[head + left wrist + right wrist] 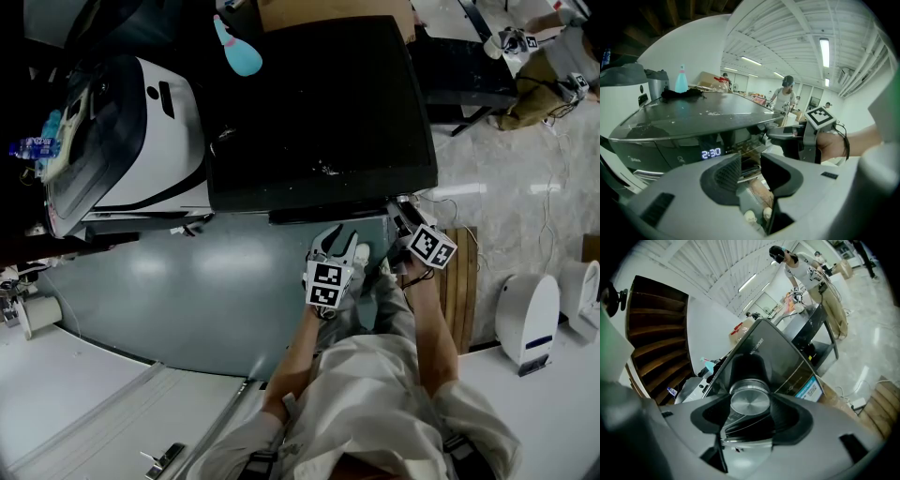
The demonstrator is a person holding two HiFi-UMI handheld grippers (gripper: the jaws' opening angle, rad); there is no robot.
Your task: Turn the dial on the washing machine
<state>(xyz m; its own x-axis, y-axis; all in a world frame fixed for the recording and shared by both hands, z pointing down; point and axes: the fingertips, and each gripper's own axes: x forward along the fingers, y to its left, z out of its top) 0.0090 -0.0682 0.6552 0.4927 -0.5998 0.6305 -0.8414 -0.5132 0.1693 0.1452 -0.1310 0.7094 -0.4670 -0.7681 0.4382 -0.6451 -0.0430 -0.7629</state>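
Our right gripper (401, 219) shows matte grey jaws up close. We face the washing machine (319, 103) — glossy black, flat-topped. Our left gripper (751, 169) hangs beside its front, jaws spread, empty. On the front panel, the round brushed-metal dial (750, 400) sits pinched between the right jaws.

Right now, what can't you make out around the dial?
Marks round the dial: right gripper view, covered by the jaws of the right gripper.
The dial itself: head view, hidden under the washing machine top.
Panel labels beside the display: left gripper view, too small and dark.
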